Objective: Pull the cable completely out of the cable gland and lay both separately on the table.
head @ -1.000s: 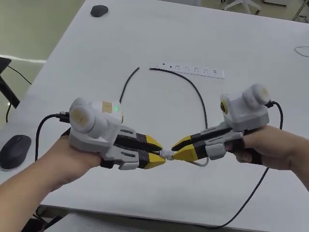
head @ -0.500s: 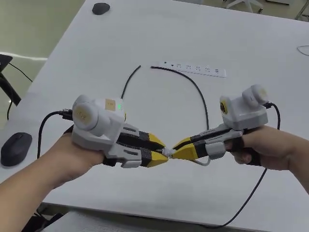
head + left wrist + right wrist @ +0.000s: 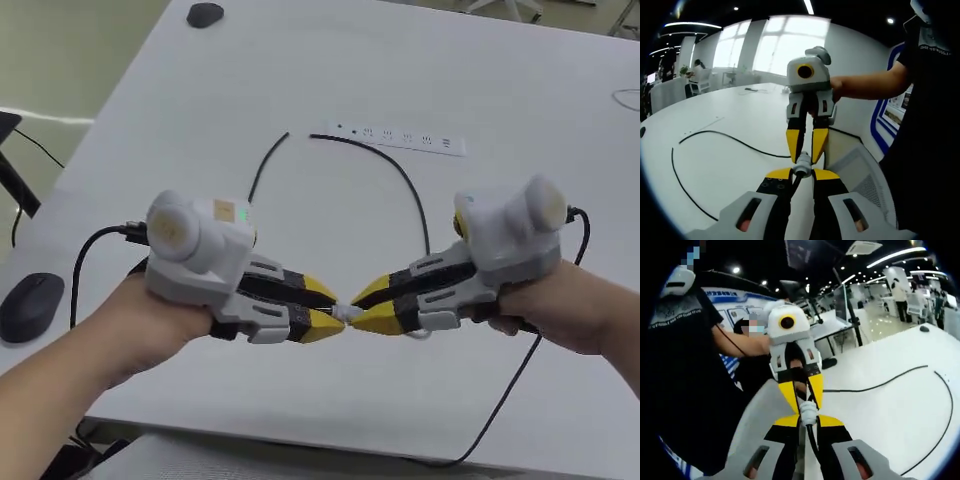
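Observation:
A small pale cable gland hangs above the table between the two grippers, which meet tip to tip. My right gripper is shut on the cable gland, and the black cable runs back between its jaws. My left gripper is shut on the cable just behind the gland. From the grippers the black cable trails away over the white table in two long arcs toward the far side. The right gripper faces the left gripper view head-on.
A white power strip lies beyond the cable ends. One dark mouse sits at the far edge and another at the near left. Black tether leads hang from both grippers. The table's front edge runs just below my hands.
The right gripper has lifted and tilted a little toward the camera. Both grippers stay tip to tip on the gland, and the cable on the table has hardly shifted.

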Tool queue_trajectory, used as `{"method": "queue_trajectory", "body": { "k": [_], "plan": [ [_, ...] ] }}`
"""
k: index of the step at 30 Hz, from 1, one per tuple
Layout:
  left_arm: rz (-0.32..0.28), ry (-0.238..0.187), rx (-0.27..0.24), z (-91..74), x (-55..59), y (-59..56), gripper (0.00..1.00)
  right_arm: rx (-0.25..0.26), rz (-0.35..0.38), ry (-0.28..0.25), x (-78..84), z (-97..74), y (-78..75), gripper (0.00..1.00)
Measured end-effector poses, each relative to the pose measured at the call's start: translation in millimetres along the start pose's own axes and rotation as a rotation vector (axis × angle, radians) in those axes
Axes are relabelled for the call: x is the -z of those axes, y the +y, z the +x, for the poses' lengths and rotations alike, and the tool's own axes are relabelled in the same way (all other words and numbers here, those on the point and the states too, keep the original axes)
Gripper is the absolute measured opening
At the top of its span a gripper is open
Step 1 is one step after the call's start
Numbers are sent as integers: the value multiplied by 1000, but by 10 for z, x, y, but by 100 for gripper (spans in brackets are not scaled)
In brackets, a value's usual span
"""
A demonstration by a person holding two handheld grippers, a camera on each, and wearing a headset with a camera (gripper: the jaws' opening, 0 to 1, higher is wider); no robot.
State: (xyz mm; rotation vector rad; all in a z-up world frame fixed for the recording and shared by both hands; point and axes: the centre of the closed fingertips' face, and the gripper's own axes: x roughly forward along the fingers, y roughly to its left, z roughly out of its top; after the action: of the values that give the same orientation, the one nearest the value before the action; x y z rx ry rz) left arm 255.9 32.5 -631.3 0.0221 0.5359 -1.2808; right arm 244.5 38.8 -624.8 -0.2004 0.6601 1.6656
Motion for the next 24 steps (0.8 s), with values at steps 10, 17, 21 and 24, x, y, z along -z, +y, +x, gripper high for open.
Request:
{"method": "queue_trajectory", "body": {
  "k": [10, 17, 21, 24],
  "plan": [
    [-68, -6, 14, -9, 26, -13, 15, 250, -411, 163, 57, 39, 13, 7],
    [-78, -9, 24, -13, 5, -41, 15, 360, -535, 185, 67, 39, 27, 7],
    [-73, -8, 19, 13, 10, -48, 15, 367, -541, 184, 77, 16, 3, 8],
    [-71, -12, 20, 15, -4, -46, 15, 367, -534, 177, 71, 1, -3, 8]
  ]
}}
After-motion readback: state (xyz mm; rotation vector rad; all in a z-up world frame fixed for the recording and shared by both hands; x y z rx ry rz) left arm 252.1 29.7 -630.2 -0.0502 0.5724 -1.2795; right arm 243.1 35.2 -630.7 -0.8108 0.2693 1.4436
